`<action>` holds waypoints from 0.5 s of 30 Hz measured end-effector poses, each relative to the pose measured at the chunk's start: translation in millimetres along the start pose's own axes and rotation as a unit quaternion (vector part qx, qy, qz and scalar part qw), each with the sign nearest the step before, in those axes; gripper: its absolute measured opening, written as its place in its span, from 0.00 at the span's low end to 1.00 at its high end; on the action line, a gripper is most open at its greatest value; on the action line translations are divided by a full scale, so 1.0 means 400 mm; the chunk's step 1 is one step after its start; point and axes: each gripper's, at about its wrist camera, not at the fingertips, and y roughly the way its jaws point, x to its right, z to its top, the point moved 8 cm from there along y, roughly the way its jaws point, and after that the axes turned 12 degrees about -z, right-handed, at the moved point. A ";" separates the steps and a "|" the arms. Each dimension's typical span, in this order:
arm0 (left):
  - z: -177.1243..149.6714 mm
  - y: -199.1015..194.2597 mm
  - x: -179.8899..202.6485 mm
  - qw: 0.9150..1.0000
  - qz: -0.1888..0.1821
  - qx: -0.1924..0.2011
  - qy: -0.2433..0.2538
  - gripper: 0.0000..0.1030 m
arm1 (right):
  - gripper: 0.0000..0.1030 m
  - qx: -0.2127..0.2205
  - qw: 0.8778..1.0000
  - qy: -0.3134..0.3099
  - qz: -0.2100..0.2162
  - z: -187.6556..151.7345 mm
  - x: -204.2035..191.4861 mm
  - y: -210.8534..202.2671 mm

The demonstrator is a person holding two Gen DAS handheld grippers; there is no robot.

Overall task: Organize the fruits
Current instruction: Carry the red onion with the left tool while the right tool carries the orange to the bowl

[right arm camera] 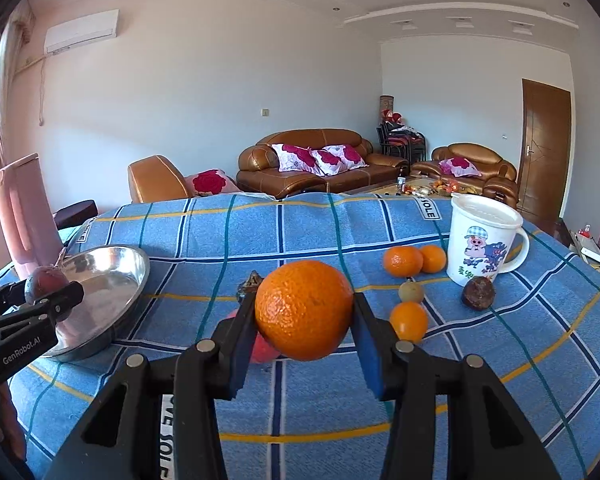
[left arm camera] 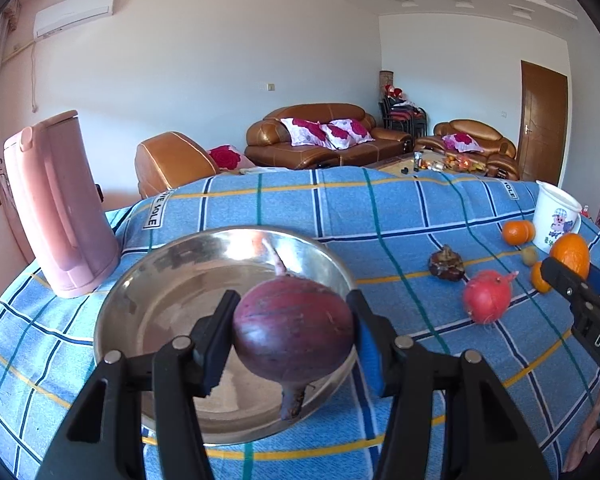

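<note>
left tongs (left arm camera: 294, 344) clamp a purple root (left arm camera: 294, 340) over the bowl (left arm camera: 140, 300); right tongs (right arm camera: 304, 320) clamp an orange (right arm camera: 304, 310).

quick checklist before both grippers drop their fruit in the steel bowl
1. Left gripper shut on the purple round root vegetable: ok.
2. Right gripper shut on the large orange: ok.
3. Round steel bowl holds nothing: ok.
4. Purple vegetable over the bowl: ok.
5. Large orange over the bowl: not ok, it is off to the right.
6. Pink kettle clear of the bowl: ok.

left claw (left arm camera: 292, 340) clamped, right claw (right arm camera: 304, 312) clamped, both angled downward
</note>
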 end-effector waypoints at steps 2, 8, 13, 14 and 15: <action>-0.002 -0.003 -0.020 1.000 0.005 0.000 -0.001 0.54 | 0.46 -0.005 1.000 -0.002 0.007 -0.004 -0.035 -0.002; -0.005 -0.014 -0.086 1.000 0.020 0.001 -0.010 0.54 | 0.46 -0.007 0.999 -0.021 0.034 -0.011 -0.158 -0.020; -0.011 -0.024 -0.145 0.999 0.035 0.000 -0.017 0.54 | 0.46 -0.008 0.997 -0.042 0.058 -0.015 -0.262 -0.029; -0.012 -0.025 -0.156 0.999 0.038 0.000 -0.021 0.54 | 0.46 -0.008 0.997 -0.044 0.062 -0.016 -0.281 -0.030; -0.013 -0.026 -0.168 0.999 0.040 -0.001 -0.024 0.54 | 0.46 -0.008 0.997 -0.046 0.067 -0.016 -0.300 -0.031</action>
